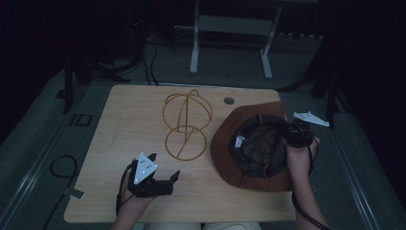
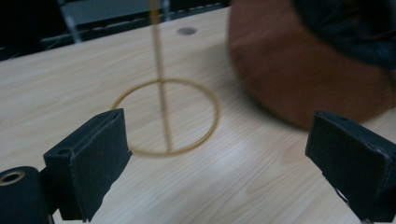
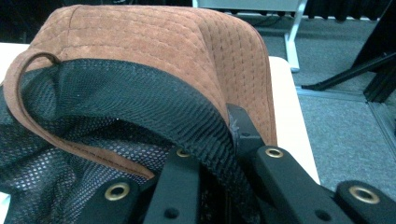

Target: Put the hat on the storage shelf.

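Observation:
A brown suede hat (image 1: 225,143) lies upside down on the right side of the wooden table (image 1: 129,115), its black mesh lining (image 1: 258,148) facing up. My right gripper (image 1: 293,135) is at the hat's right edge, shut on the hat. In the right gripper view the brim (image 3: 154,42) and mesh (image 3: 93,121) bunch up between the jaws of the right gripper (image 3: 219,161). A gold wire hat stand (image 1: 186,125) stands at the table's middle. My left gripper (image 1: 165,166) hovers in front of it, open and holding nothing. In the left gripper view the left gripper (image 2: 219,161) faces the stand's ring base (image 2: 163,152) and the hat (image 2: 299,65).
A round cable hole (image 1: 229,100) sits near the table's far edge. Beyond the table stands a white frame on two legs (image 1: 194,52). A cable loop (image 1: 62,165) lies on the floor at the left. Bare tabletop spreads left of the stand.

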A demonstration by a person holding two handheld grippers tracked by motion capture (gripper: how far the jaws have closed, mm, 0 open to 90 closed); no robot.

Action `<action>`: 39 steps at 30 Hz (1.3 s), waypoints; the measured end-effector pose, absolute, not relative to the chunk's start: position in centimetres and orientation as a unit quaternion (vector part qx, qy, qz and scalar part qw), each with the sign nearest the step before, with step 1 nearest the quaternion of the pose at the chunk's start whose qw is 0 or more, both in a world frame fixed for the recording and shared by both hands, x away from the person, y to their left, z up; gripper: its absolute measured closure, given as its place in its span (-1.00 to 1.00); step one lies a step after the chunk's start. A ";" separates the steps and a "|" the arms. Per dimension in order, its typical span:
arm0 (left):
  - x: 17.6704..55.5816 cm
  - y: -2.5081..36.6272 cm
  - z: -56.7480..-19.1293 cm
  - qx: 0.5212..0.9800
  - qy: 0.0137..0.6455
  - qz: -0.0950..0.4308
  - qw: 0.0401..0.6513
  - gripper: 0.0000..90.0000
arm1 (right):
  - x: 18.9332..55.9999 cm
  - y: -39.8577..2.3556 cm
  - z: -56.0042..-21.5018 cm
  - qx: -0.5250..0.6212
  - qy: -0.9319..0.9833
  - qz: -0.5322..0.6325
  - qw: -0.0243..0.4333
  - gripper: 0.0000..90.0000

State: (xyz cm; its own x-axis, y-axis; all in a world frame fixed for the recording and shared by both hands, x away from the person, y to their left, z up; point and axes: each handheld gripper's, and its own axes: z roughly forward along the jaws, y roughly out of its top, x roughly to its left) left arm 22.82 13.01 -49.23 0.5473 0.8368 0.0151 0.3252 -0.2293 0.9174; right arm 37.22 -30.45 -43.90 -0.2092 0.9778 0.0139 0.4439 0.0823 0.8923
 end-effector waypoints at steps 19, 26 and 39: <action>26.2 3.8 -44.8 0.783 0.313 0.241 0.482 -0.82 | 33.9 -30.6 -41.7 0.514 0.656 0.447 0.325 0.87; 28.1 0.4 -43.6 0.795 0.291 0.232 0.479 -0.82 | 33.0 -30.6 -41.7 0.508 0.658 0.454 0.319 0.87; 31.6 -5.0 -42.6 0.816 0.292 0.245 0.434 -0.68 | 32.2 -30.6 -41.7 0.501 0.658 0.461 0.321 0.87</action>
